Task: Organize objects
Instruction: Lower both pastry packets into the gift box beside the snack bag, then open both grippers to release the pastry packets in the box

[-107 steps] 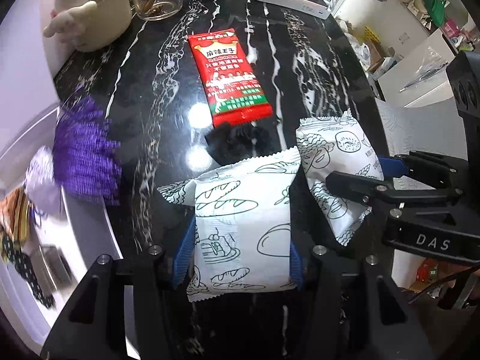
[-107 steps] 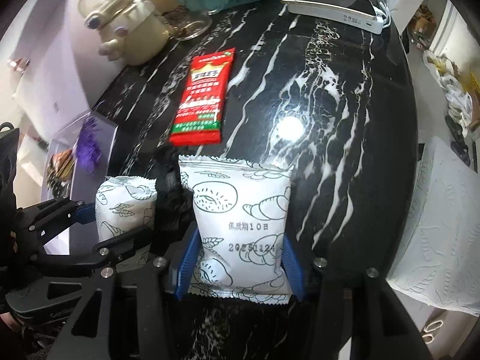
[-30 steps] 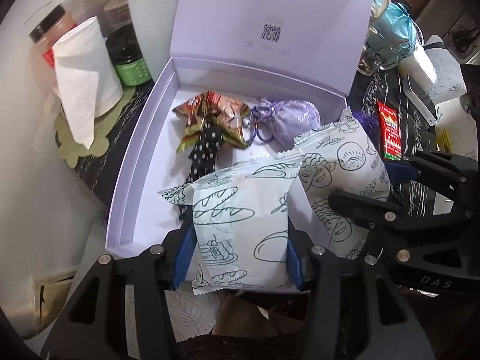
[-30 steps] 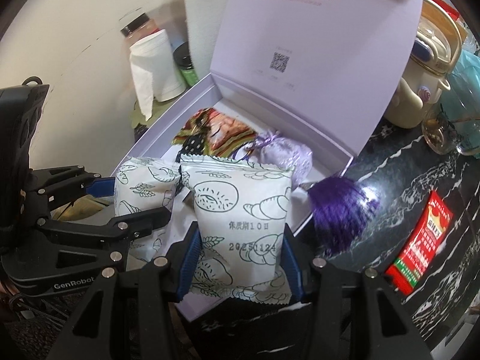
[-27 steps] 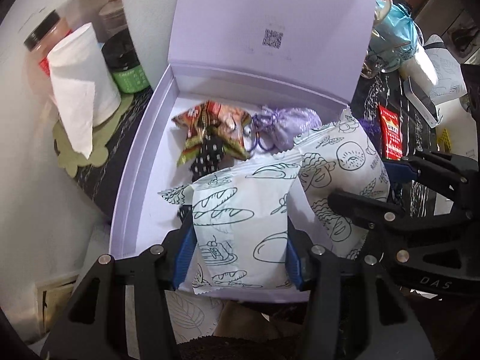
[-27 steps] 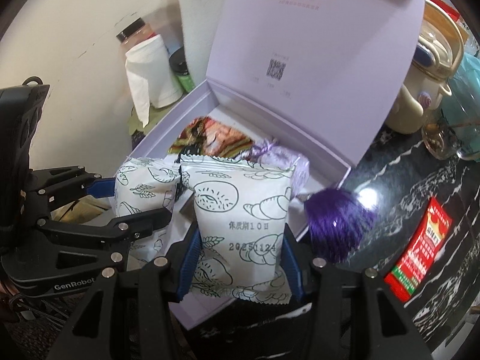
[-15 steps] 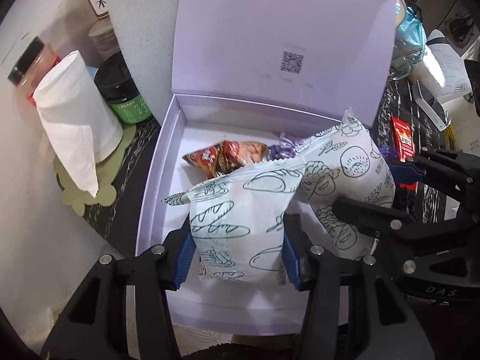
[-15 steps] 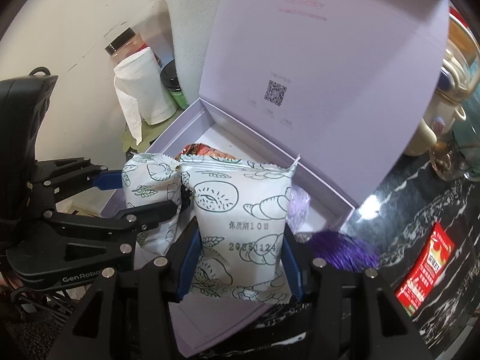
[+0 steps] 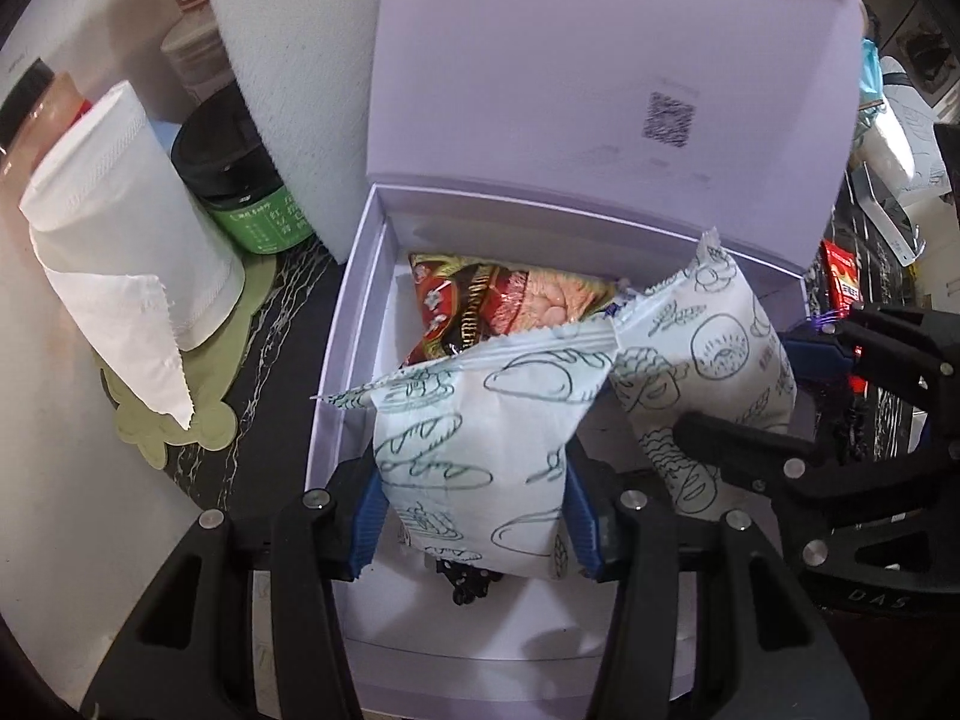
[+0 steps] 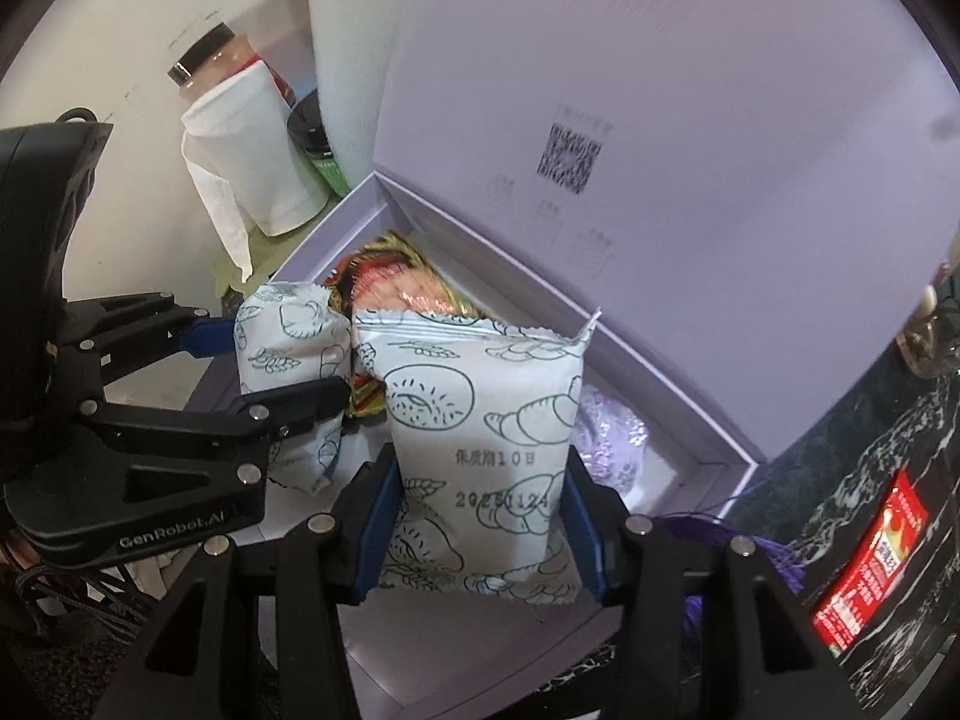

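the left gripper (image 9: pixel 474 498) is clamping a white bread-print snack packet (image 9: pixel 480 450) between its blue pads, and the right gripper (image 10: pixel 480 516) is gripping a second white packet with croissant drawings and a printed date (image 10: pixel 486 450) the same way. both packets are hanging over the open lilac cardboard box (image 9: pixel 354 312), whose raised lid (image 9: pixel 600 90) is filling much of both views.

inside the box, a red and gold foil snack bag (image 9: pixel 498 306) is lying toward the far wall, its lower half hidden behind the held packets. a small black object (image 9: pixel 465 582) is peeking out beneath the left packet — too little of it is showing to say what it is. in the right wrist view a pale purple pouch (image 10: pixel 612 438) is sitting near the box's right wall, mostly covered by the held packet, and purple tassel threads (image 10: pixel 708 525) are trailing over the box's near-right corner, partly behind the gripper.

just beside the box's left wall, a white paper roll (image 9: pixel 120 228) is standing on a green mat, half-masking a pink jar (image 10: pixel 210 60) and a dark green-labelled jar (image 9: pixel 240 192). a red sachet (image 10: pixel 870 564) is lying on the black marble countertop (image 10: pixel 870 450) — its lettering is blurring out.
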The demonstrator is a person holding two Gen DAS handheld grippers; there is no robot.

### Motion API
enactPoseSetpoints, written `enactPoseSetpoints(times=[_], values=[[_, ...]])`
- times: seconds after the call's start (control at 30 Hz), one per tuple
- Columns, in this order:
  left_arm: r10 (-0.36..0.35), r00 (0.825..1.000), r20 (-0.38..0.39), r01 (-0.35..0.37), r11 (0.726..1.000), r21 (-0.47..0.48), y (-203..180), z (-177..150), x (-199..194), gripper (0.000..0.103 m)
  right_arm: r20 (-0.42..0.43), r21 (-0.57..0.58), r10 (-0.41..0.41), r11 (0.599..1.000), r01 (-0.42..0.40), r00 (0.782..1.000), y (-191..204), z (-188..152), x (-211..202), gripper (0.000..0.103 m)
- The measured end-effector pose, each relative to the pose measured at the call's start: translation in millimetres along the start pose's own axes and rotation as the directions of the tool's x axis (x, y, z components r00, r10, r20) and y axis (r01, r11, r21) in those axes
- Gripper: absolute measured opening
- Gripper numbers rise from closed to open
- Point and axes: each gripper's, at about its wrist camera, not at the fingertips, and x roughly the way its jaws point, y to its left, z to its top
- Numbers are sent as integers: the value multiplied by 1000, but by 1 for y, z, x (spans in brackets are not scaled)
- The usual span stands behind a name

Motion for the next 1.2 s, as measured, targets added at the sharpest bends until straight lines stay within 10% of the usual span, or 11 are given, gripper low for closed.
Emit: enactPoseSetpoints(times=[1.2], values=[[-55,998,11,55,995,-77,19,-44,0,49,6,-10,-46,999,46,999,21,-11,-15,60]])
